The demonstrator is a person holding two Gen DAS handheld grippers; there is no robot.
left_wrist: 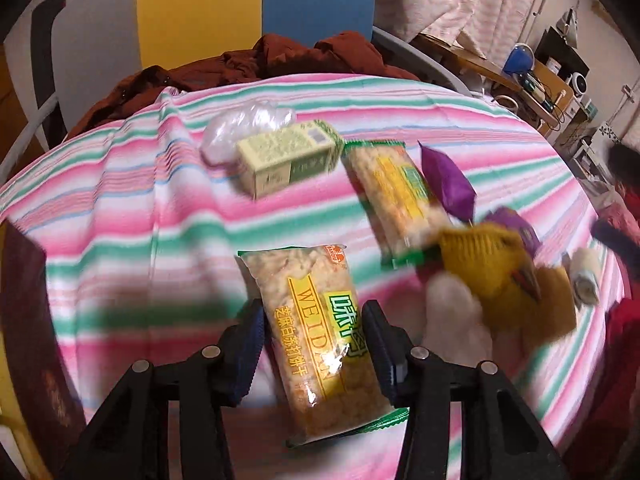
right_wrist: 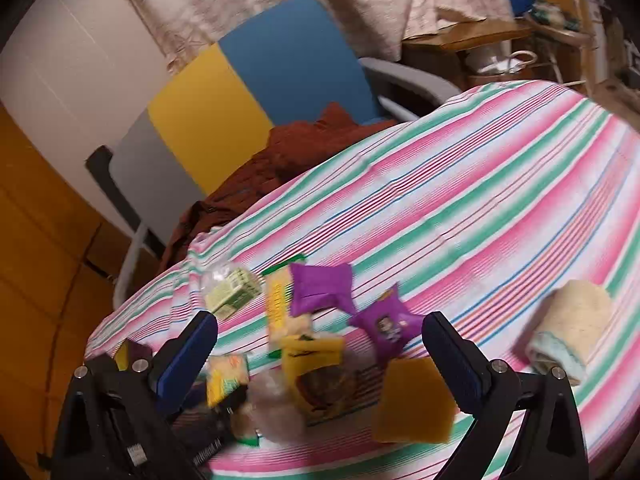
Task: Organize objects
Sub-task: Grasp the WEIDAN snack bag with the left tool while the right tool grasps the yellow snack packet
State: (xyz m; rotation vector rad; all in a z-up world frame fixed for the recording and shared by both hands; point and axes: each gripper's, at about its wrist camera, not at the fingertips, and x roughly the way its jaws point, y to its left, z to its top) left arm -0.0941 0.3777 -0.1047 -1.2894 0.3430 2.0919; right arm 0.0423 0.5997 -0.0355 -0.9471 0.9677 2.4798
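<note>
With your left gripper (left_wrist: 314,344) pinching the cracker pack (left_wrist: 320,344), carry it level to the other pack (left_wrist: 394,196), while your right gripper (right_wrist: 320,354) hangs spread.

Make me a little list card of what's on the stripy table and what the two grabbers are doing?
surface: striped tablecloth
left gripper: shut on cracker packet
right gripper: open, holding nothing
second cracker packet: lying on the cloth
green carton: on its side, beside clear plastic bag
purple snack packs: two
rolled towel: apart from the rest
</note>
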